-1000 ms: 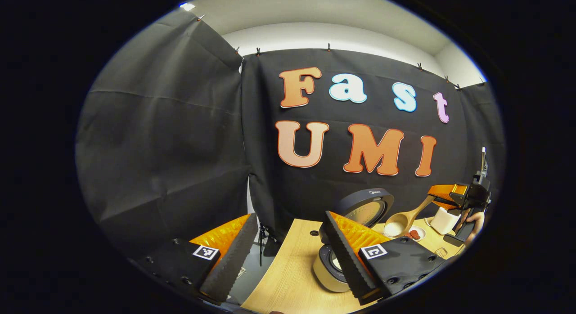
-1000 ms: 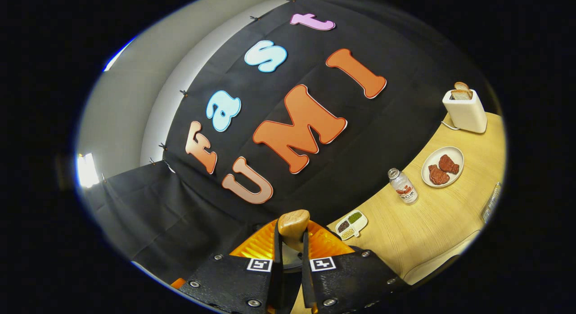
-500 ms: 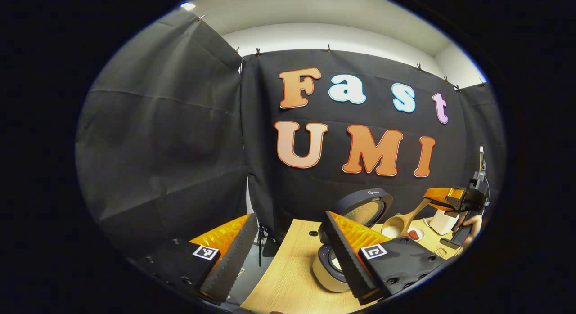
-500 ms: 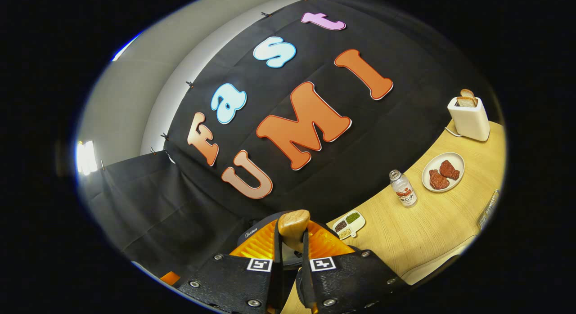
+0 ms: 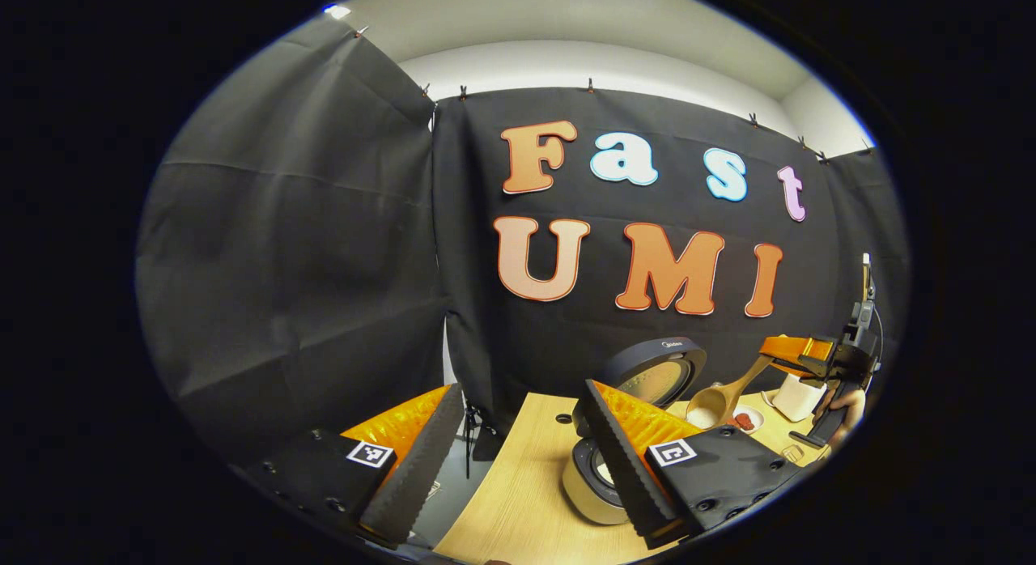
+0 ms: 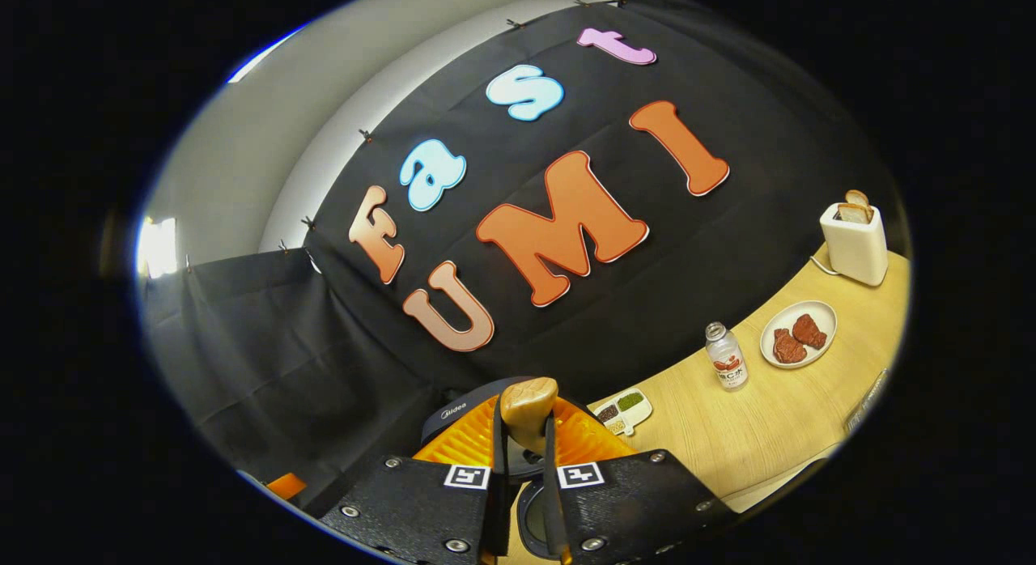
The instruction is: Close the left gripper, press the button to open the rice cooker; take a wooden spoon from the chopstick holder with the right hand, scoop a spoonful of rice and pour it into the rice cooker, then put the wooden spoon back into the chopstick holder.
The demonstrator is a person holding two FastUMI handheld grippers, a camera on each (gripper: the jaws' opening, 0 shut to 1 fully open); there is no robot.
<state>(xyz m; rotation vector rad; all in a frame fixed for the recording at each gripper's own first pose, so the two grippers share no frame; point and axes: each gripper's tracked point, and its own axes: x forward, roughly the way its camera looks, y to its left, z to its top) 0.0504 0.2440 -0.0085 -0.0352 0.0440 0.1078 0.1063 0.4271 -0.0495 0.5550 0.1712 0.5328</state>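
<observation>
Spoon (image 5: 723, 397) with rice in its bowl hangs just right of the open cooker (image 5: 603, 476), handle pinched in the right tool (image 6: 524, 423). Left tool (image 5: 518, 460) sits spread, holding nothing. Tipping now would probably dump rice on the counter (image 5: 518, 500), not in the pot.

Walls: black cloth (image 5: 307, 249) hung in creased panels, clipped along its top edge.
Upper wall: plain white band (image 5: 583, 67) above the cloth, meeting a pale ceiling (image 5: 566, 19).
Light: bright patch (image 6: 158, 245) at the far left of the right gripper view; small bright spot (image 5: 336, 12) near the ceiling.
Table: light wood (image 5: 518, 500), set against the cloth.
Floor: grey strip (image 5: 449, 500) beside the table.
</observation>
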